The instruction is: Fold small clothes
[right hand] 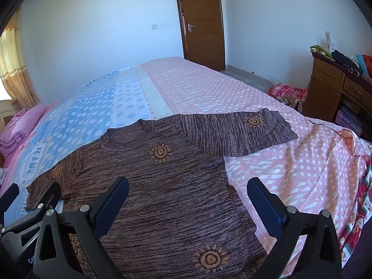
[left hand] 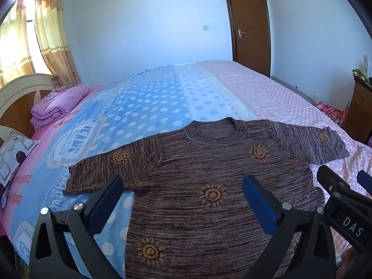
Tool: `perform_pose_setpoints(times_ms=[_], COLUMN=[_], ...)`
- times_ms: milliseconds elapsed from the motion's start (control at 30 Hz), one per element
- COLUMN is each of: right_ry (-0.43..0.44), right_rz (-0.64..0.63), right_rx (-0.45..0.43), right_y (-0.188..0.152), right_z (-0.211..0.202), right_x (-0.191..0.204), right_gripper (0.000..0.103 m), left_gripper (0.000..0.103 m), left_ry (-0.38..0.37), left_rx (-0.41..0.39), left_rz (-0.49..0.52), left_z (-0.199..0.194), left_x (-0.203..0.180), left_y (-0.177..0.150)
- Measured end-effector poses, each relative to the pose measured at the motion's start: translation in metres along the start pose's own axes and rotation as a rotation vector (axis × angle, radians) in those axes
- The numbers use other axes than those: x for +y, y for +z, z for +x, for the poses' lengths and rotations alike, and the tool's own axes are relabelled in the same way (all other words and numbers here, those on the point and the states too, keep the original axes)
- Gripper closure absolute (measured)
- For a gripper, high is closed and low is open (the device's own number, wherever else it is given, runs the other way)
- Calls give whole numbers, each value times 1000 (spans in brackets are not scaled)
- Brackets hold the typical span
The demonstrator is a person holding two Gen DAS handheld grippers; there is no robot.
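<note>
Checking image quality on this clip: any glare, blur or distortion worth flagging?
Left wrist view: backlit curtain blows out, lens flare top left. Both views: strong fisheye bending, dark corner vignette, bluish cast on walls. Sweater stays sharp in both; no motion blur.

A brown knit sweater (left hand: 209, 186) with orange sun motifs lies flat, sleeves spread, on a polka-dot bedspread (left hand: 151, 107). The left gripper (left hand: 183, 186) hovers above it — jaws wide apart, empty. The right gripper (left hand: 344, 186) shows at the right edge.
</note>
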State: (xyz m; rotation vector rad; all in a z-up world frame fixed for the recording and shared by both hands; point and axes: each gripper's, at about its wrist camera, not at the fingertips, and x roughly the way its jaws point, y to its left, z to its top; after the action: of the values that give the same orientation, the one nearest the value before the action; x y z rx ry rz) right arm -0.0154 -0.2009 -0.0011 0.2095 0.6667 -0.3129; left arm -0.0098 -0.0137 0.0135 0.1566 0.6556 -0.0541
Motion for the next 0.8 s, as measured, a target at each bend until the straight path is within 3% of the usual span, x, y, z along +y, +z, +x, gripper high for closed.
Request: perform_pose_setpoints(times_ms=[367, 567, 700, 767, 800], right_ry=[-14, -32, -64, -92, -117], right_rz=[-3, -32, -5, 5, 11], right_rx=[5, -44, -54, -38, -27], right_y=[5, 36, 61, 71, 77], right_z=[10, 16, 41, 58, 68], right_x=[-3, -14, -50, -72, -86], right_gripper=[1, 1, 2, 21, 43], left_gripper=[0, 0, 0, 0, 0], left_ry=[-47, -34, -41, -58, -65], left_rx=[26, 16, 39, 55, 59], left_rz=[-6, -12, -63, -98, -115], left_z=[10, 15, 27, 34, 38], left_x=[-4, 3, 18, 27, 31], left_y=[0, 0, -3, -6, -7])
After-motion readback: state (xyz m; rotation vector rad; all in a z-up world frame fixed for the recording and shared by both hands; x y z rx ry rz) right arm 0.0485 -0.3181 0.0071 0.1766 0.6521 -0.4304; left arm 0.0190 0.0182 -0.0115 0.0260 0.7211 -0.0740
